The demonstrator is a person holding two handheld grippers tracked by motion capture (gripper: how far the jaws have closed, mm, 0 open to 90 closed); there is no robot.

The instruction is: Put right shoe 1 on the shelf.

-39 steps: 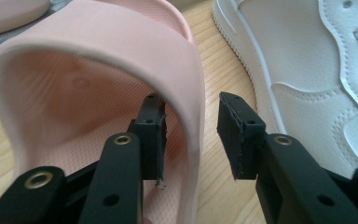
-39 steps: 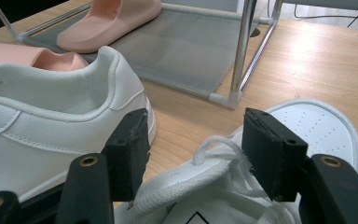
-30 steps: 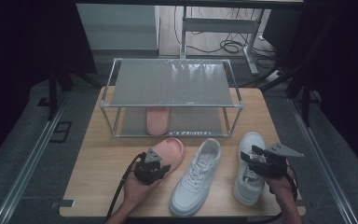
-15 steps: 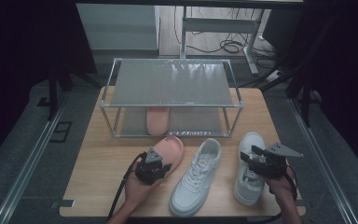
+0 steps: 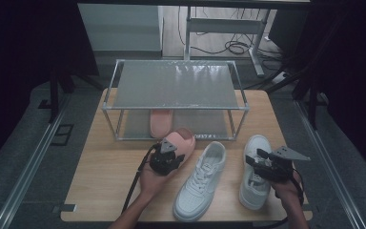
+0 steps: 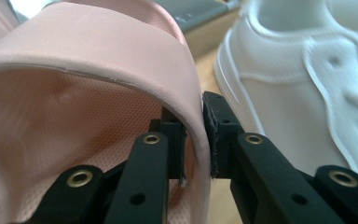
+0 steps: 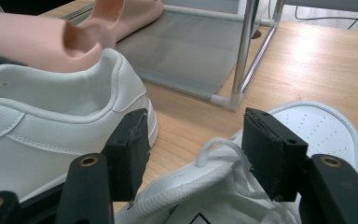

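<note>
Pink slide sandal point(image 5: 180, 143) clamped by left gripper point(image 5: 165, 157): jaws just closed further, one pad inside the strap and one outside, strap wall pinched between, seen clearly in left gripper view point(image 6: 121, 60). Grip on the strap edge probably because sole too wide and soft for the jaws. Sandal near middle of table point(image 5: 105, 191), toe pointing to front edge of the shoe rack point(image 5: 176, 86), just in front of lower shelf; prob. on its way in beside the second pink sandal point(image 5: 159, 121), already lying on lower shelf, left of centre. Right gripper point(image 5: 262, 164) low over heel opening of the right white sneaker point(image 5: 257, 176), near right front corner of table; fingers apart, nothing pressed betw. them, only lace and collar below in right gripper view point(image 7: 214, 186). Seems waiting for its turn. Other white sneaker point(image 5: 201, 181) lying betw. both hands, at front edge, untouched, toe twd. rack.
</note>
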